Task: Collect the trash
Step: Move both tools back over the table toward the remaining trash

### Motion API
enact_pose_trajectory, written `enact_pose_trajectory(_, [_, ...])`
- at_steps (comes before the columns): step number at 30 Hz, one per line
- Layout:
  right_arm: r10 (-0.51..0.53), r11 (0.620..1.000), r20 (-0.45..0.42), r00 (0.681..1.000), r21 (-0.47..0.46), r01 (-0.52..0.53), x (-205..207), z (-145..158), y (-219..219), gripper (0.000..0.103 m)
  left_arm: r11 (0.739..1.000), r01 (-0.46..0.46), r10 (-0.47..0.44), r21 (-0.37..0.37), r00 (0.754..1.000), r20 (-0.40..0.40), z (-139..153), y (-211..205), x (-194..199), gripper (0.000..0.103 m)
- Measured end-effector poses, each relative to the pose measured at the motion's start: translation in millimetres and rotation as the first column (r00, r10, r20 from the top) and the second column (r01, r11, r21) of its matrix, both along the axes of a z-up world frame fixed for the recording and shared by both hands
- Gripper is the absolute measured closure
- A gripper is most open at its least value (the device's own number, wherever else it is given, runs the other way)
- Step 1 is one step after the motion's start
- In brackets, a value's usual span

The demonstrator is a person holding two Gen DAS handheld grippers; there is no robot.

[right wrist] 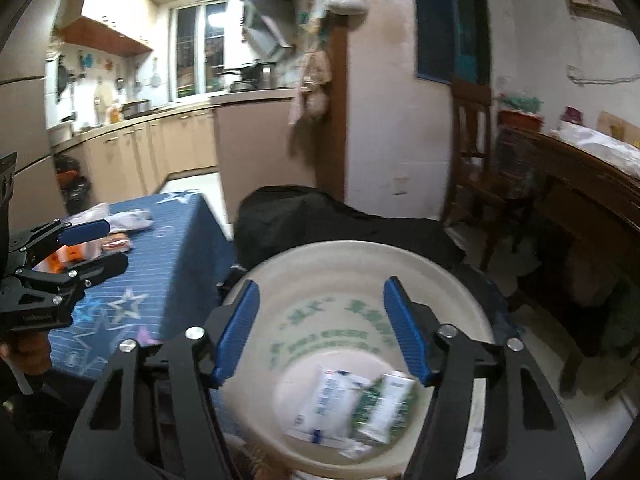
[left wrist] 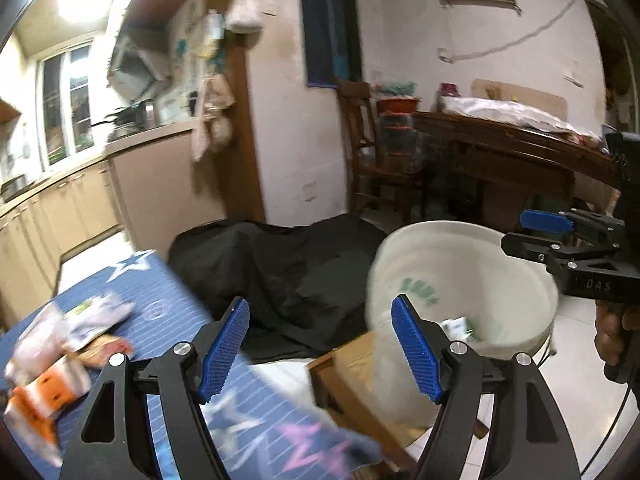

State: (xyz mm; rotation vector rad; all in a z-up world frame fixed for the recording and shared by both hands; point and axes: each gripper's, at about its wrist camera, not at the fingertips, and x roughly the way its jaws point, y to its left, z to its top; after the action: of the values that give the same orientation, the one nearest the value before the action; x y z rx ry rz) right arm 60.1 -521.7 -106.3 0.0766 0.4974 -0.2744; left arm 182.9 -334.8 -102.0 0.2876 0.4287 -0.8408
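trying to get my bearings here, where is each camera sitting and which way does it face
Left wrist: sits on the left gripper, looking forward and slightly down between the blue tablecloth and the white bucket; shows its own open fingers, plus the right gripper and a hand.
Right wrist: sits on the right gripper, above the white bucket, looking into it at two packets; shows its own empty fingers and the left gripper.
Shared: bucket, tablecloth with wrappers, black cloth, kitchen behind.
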Motion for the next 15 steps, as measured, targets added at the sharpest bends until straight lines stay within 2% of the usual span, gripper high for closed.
enact_pose_trajectory(4, [0.085,0.996,-0.012,0.996,0.001,-0.085,23.4,-3.5,33.1,0.053,0.995,-0.099,0.099,-0.008,0.995,-0.008,0.5,49.9,11.2,0.03])
enact_pose_trajectory(9, [0.201,0.979,-0.038,0.979,0.019,-0.201,54.0,-12.9,77.8,0.06,0.97,-0.245,0.245,0.001,0.969,-0.014,-6.7,115.5,22.2,0.036])
enact_pose_trajectory(15, [0.317,0.948,-0.065,0.946,0.059,-0.313,83.0,-26.7,130.1,0.063,0.914,-0.405,0.405,0.01,0.912,-0.06,-20.5,193.9,29.8,0.037])
